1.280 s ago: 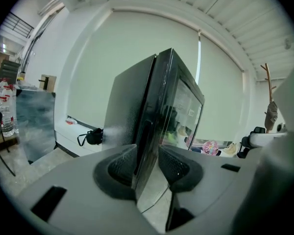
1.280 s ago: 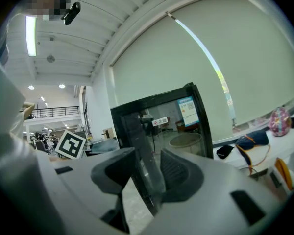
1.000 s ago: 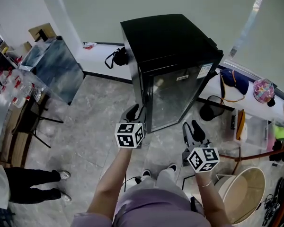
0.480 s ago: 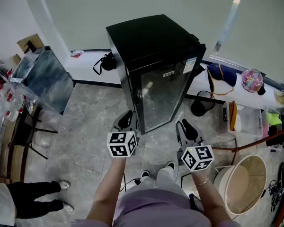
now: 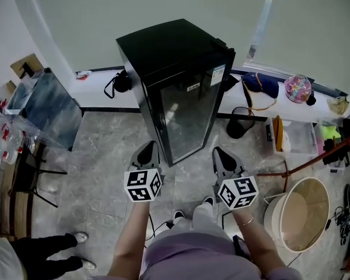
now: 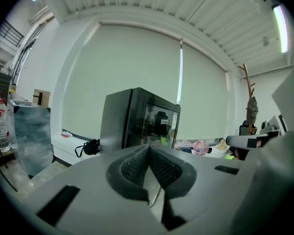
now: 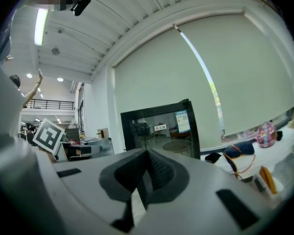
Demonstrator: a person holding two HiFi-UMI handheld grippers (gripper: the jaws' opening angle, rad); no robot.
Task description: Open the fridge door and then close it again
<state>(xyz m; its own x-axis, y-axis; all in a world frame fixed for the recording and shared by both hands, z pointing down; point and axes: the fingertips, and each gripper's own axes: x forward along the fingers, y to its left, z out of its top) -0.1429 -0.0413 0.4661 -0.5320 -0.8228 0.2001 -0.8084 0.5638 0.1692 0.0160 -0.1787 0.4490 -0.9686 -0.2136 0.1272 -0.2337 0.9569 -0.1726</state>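
Fridge (image 5: 174, 46) stands shut; contents behind glass door (image 5: 186, 118) indiscernible.

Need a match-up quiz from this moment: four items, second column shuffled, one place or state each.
Items:
1. fridge
2. left gripper
3. beige tub
4. black bag

Place or state:
A. on the floor, lower right of the head view
B. jaws shut, nothing between them
C. on the white ledge, at the fridge's left in the head view
D. door closed

Pairs: 1-D, 2-B, 3-A, 4-C
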